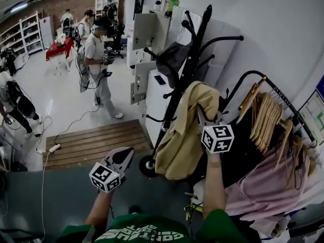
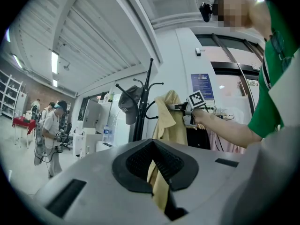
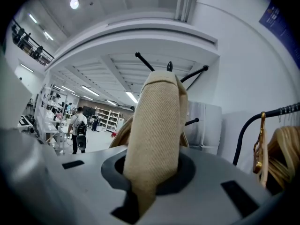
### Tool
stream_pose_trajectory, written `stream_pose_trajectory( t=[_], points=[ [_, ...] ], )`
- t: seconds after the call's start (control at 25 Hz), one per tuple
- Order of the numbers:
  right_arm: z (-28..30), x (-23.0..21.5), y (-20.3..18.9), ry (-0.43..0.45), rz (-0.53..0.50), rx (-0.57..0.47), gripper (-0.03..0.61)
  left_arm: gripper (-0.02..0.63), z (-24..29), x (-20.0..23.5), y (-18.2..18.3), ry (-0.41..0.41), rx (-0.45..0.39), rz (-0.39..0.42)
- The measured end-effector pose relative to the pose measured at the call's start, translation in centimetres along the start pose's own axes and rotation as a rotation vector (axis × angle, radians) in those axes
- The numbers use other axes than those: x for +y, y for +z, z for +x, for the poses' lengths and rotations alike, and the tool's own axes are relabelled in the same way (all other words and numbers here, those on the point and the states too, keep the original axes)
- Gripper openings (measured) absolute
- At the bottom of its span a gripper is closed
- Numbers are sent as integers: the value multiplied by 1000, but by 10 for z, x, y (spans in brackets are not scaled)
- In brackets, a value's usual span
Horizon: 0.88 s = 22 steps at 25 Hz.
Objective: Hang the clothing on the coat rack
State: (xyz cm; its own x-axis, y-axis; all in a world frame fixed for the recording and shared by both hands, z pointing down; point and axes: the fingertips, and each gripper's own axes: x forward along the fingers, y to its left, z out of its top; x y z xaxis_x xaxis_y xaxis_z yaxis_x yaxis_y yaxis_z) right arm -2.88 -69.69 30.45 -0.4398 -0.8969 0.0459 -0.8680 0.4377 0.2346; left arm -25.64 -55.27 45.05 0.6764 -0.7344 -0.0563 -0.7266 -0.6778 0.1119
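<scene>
1. The tan jacket (image 1: 183,135) is draped over a hook of the black coat rack (image 1: 195,49).
2. The right gripper (image 3: 152,172) is clamped tight on the jacket's top fold.
3. The left gripper (image 2: 157,175) sits off beside it, jaws a bit apart, gripping nothing.

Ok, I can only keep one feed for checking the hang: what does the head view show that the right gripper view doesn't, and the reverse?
Head view only: the left gripper, apart from the tan jacket, and the pink garment. Right gripper view only: the right gripper close up, its fingers shut on the jacket's fabric. Both: the jacket, the black coat rack and the wooden hangers.
</scene>
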Motion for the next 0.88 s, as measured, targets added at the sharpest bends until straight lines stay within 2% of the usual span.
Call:
stream_pose_trajectory(
  t=[0.04,0.16,0.28,0.6,0.88],
  points=[
    [-2,2,-1,13,10,-1,49,-6,0,-2,0,3,0,1],
    [-14,6,-5,37,32,-4,132,-6,-2,-11,0,9,-3,4],
    [-33,5,-12,31,51,-11,159,-6,-3,-23,-2,16,-2,3],
    [-92,9,-33,42,124,-42,161,-6,-11,-64,-11,42,2,-11],
    [-135,23,-67,86,159,9,161,-6,-12,-104,-18,43,6,-14]
  ],
)
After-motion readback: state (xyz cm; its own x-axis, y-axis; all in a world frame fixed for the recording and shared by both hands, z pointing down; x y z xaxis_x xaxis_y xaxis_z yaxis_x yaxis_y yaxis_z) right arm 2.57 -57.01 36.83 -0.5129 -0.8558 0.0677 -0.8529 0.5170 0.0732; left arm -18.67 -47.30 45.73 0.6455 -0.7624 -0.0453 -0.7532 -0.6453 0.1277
